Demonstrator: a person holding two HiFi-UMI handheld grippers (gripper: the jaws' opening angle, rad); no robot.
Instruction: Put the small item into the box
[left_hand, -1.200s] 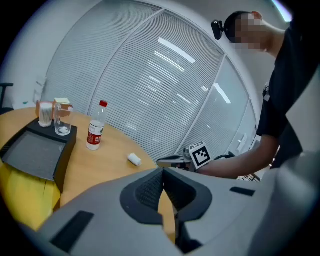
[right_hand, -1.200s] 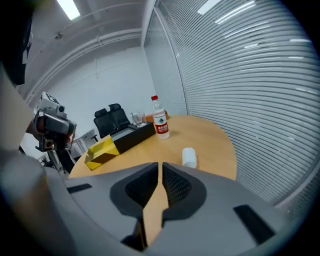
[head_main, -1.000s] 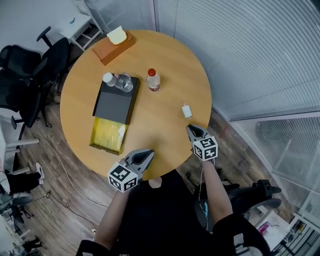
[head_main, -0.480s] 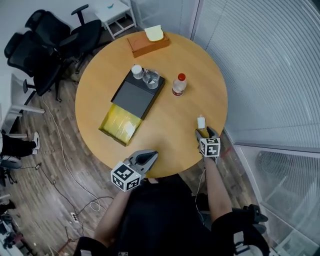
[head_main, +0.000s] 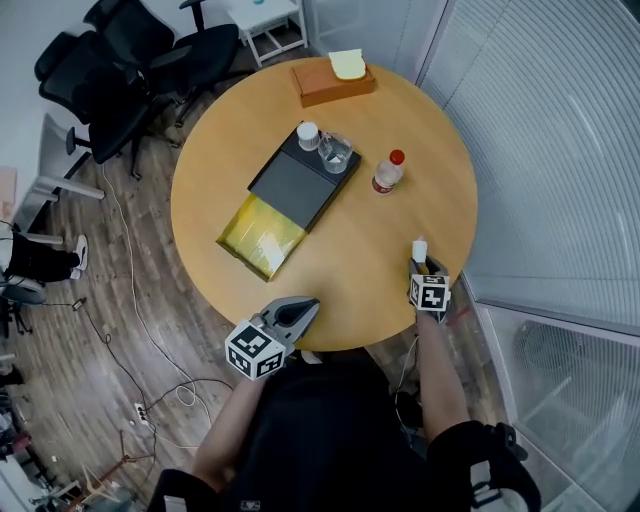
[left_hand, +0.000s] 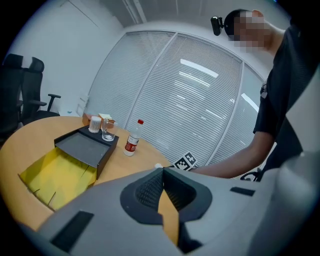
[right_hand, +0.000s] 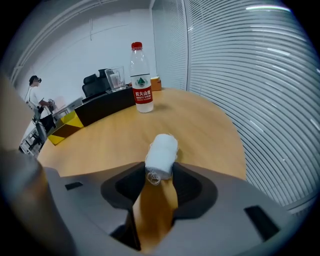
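**Placement.** The small item (right_hand: 162, 154), a white roll with loose threads at its near end, lies on its side on the table (head_main: 400, 215), close to the edge on my right. The box (head_main: 303, 179) is an open black tray nearer the middle of the table, well apart from the roll. A yellow flap (head_main: 262, 235) lies flat against its near side. A glass (head_main: 335, 153) and a white-capped container stand at its far end, so I judge the bare middle of the tray to be the usable drop area. A bottle (head_main: 388, 173) stands between the roll and the box. I judge that the carry path must pass on its near side or rise above its cap.

**Right gripper.** The right gripper (head_main: 424, 264) points steeply down at the table, with the forearm reaching straight out from the body. Its jaws have just been closing, and the roll is between them. The two pads meet its sides at the near end, and most of its length projects beyond the tips. I read this as a grip just made, with the roll not yet lifted off the surface. Because the hold is at one end, I judge that the roll could pivot once raised.

**Left gripper.** The left gripper (head_main: 308, 305) is at the near table edge, tilted slightly down toward the box. Its jaws are together and hold nothing. I judge it to be parked clear of the working side.
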